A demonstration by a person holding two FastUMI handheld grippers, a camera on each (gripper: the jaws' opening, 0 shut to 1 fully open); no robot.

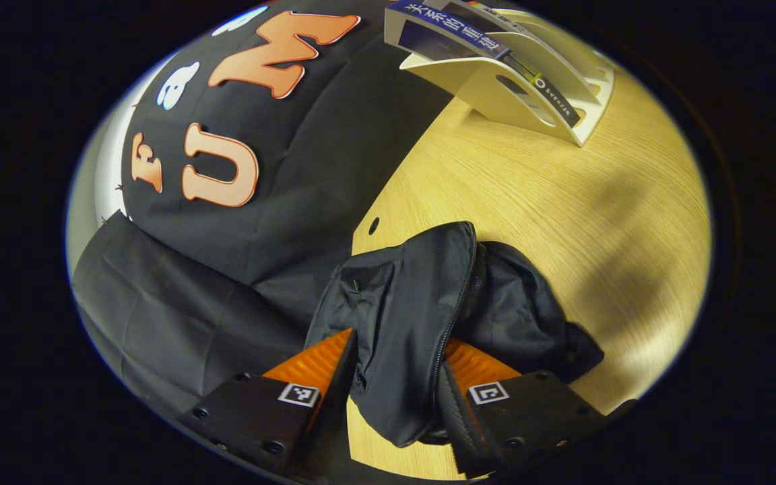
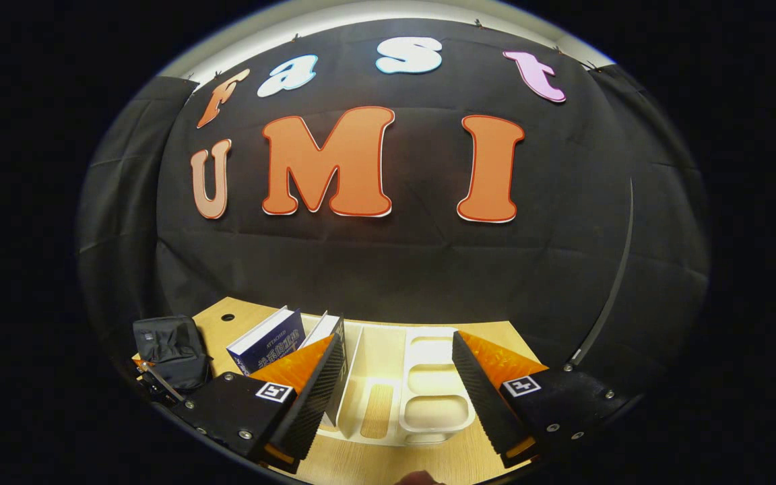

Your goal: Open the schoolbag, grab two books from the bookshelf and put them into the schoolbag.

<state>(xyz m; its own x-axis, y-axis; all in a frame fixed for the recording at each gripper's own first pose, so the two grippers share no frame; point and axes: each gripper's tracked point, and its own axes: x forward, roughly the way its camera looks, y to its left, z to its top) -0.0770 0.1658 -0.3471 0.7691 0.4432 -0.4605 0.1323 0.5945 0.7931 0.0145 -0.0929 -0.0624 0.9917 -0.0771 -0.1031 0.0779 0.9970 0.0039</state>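
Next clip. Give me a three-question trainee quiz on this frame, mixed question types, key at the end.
1. True or false: the left hand-held gripper has both fingers pressed on the black fabric schoolbag.
2. The right hand-held gripper faces which thing? A) the white plastic bookshelf B) a red mug C) a laptop
3. Fill in: the dark blue book leans in the bookshelf on the light ____ table.

Key: 1 true; 2 A; 3 wooden.
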